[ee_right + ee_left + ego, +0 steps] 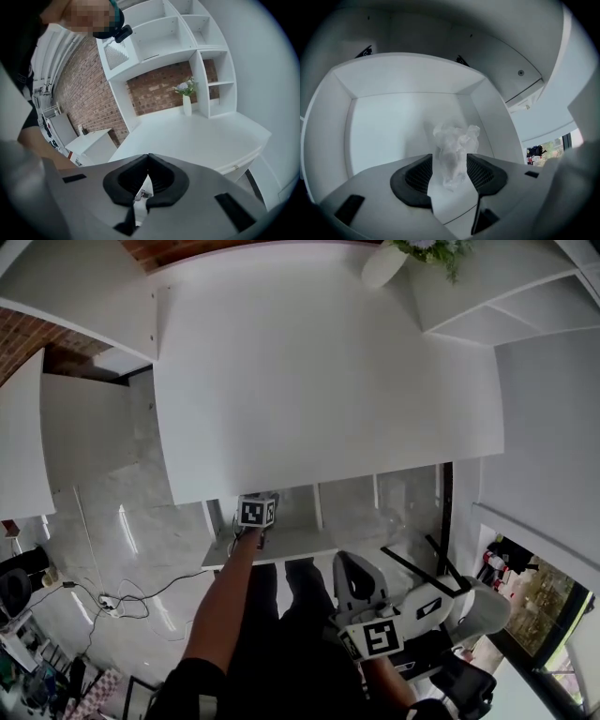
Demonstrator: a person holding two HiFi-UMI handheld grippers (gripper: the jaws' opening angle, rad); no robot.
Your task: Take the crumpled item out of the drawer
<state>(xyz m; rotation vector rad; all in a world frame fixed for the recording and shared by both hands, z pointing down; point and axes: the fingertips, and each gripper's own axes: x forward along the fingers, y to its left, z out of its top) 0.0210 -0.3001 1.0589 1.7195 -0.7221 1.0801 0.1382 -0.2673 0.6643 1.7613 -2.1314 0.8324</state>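
Your left gripper (pixel 450 163) points steeply down into the open drawer (pixel 344 122), which juts from under the surface (pixel 319 371) at its 6 o'clock edge. Its fingers (pixel 417 176) are spread wide and released, with the crumpled wad (pixel 454 140) standing between them. Neither pad looks pressed against it, so nothing is grasped yet. The wad sits on the drawer floor, a little toward 3 o'clock of the middle and clear of the walls. I judge that straddle is what you want, since one squeeze should catch it. Your right gripper (pixel 148 161) hangs at 5 o'clock in the head view, fingers clenched on nothing. It is probably parked there because the drawer needs no more pulling.
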